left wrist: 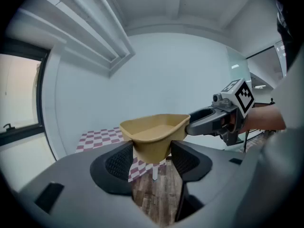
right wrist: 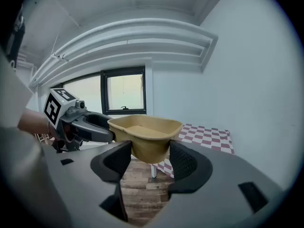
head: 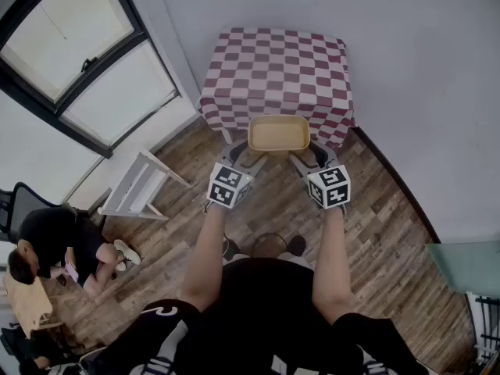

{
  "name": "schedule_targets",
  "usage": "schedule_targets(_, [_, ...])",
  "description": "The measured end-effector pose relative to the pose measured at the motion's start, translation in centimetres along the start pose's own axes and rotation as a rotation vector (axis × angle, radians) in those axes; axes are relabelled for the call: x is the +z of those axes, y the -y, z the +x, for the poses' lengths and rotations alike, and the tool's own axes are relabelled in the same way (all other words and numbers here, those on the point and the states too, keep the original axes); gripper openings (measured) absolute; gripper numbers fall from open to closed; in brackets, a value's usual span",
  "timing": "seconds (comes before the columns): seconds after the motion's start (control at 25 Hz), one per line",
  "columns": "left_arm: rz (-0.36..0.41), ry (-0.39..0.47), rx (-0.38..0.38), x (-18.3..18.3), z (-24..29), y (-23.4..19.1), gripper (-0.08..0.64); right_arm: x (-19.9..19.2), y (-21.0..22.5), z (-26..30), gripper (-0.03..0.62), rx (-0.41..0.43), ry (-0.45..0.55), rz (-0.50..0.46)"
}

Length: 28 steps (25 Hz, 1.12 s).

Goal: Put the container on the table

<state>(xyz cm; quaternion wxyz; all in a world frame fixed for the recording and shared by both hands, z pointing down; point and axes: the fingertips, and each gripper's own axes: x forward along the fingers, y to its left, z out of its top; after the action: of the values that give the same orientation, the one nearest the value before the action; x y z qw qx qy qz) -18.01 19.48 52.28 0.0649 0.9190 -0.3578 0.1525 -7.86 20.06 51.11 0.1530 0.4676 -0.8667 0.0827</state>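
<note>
A tan, empty, tub-shaped container [head: 279, 133] hangs in the air just in front of the near edge of a small table with a red-and-white checked cloth [head: 273, 65]. My left gripper [head: 248, 157] is shut on its left end, and my right gripper [head: 307, 157] on its right end. In the left gripper view the container [left wrist: 154, 133] sits between the dark pads of the left gripper [left wrist: 152, 159], with the right gripper [left wrist: 211, 121] reaching in from the right. The right gripper view shows the container [right wrist: 145, 134] wedged in the right gripper [right wrist: 150, 159], with the left gripper [right wrist: 88, 126] opposite.
Wooden floor [head: 398, 233] lies below the container. A white frame [head: 139, 186] lies on the floor to the left, near a wall with a large window [head: 78, 53]. A person [head: 55, 248] sits on the floor at far left. A glass surface [head: 469, 266] is at the right.
</note>
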Motion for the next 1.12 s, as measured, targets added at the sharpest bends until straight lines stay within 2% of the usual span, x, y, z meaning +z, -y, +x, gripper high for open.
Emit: schedule_targets(1.12, [-0.029,-0.036,-0.025,-0.2,2.9,1.1,0.262,-1.4,2.7,-0.4,0.264,-0.016,-0.021,0.031])
